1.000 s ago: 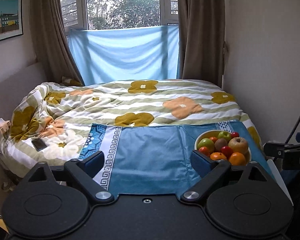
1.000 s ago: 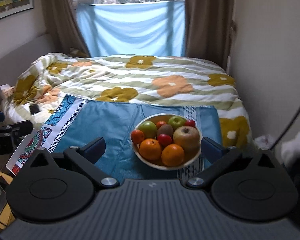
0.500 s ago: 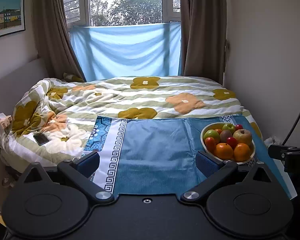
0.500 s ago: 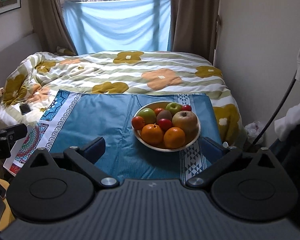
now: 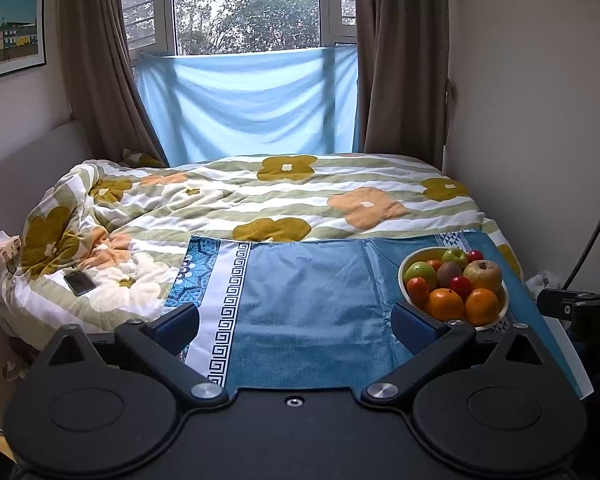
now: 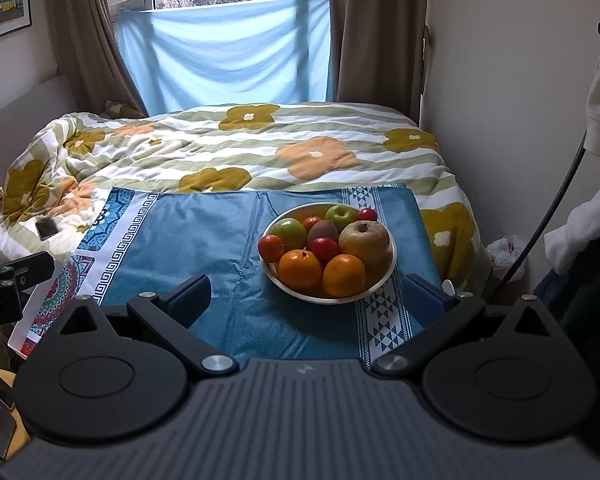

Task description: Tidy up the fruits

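Observation:
A cream bowl piled with several fruits sits on a blue patterned cloth at the foot of the bed. In it lie two oranges, a large yellow-red apple, green apples, a kiwi and small red fruits. My right gripper is open, just short of the bowl, nothing between its fingers. In the left wrist view the bowl lies to the right, beyond my right finger. My left gripper is open above the cloth.
A flowered quilt covers the bed, with a phone on its left part. The wall is close on the right. A white garment and a black cable hang at the right. Curtains and a blue sheet cover the window behind.
Both grippers have risen and drawn back a little from the bed. The bowl now sits further ahead of the right gripper's fingers. Both stay open.

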Demonstrator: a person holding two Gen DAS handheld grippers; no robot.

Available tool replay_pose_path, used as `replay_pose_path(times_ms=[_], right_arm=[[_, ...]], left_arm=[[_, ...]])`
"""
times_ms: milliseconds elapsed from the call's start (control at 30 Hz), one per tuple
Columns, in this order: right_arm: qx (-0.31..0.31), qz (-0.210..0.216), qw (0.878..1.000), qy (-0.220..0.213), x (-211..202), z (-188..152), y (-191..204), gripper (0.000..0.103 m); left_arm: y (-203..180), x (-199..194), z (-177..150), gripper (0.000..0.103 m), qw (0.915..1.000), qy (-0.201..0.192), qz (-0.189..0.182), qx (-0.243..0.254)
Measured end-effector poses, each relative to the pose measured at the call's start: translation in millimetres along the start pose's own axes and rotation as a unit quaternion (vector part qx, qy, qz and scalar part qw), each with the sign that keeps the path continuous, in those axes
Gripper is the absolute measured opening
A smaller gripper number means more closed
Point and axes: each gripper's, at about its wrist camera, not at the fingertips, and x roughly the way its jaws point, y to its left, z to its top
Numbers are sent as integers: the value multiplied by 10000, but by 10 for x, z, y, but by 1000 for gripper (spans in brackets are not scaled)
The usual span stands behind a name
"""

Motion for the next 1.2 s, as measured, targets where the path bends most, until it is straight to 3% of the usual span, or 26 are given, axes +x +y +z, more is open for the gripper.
replay_pose_path(times_ms=[1200], right_arm=[[21,56,10000,53,17,21,118,103]], left_arm=[[93,8,7,103,10000,19,7,-13]])
